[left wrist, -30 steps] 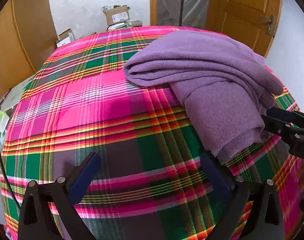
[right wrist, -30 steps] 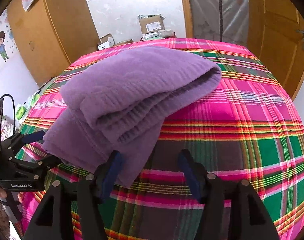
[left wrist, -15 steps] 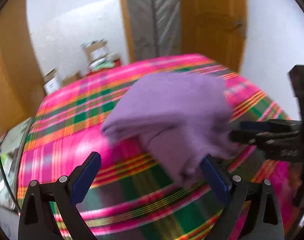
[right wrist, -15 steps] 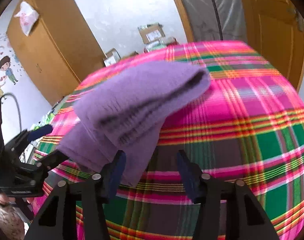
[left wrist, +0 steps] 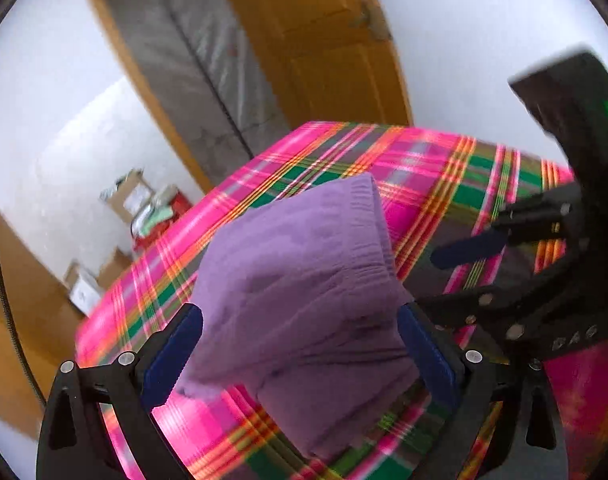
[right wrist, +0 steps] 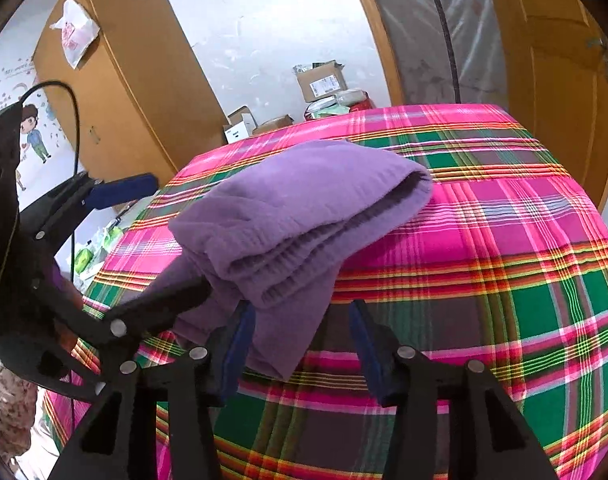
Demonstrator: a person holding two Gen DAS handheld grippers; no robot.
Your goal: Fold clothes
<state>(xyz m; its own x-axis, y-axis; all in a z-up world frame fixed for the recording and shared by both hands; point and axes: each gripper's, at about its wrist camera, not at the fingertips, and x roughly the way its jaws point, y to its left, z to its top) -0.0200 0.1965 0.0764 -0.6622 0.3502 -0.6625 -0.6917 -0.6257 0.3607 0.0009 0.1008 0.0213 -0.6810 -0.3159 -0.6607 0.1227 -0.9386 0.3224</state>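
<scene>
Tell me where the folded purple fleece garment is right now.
The folded purple fleece garment lies on the pink plaid tablecloth, left of centre in the right wrist view, between the open left gripper fingers.

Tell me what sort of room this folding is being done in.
Probably a room in a home, perhaps a bedroom or spare room. A plaid cloth covers the surface under the purple garment, a wooden wardrobe stands by the wall, and cardboard boxes sit near a wooden door.

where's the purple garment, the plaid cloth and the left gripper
purple garment [right wrist: 304,208], right wrist view, top folded layer
plaid cloth [right wrist: 503,240], right wrist view, bare pink stripe
left gripper [left wrist: 300,356], left wrist view, midway between fingertips
</scene>
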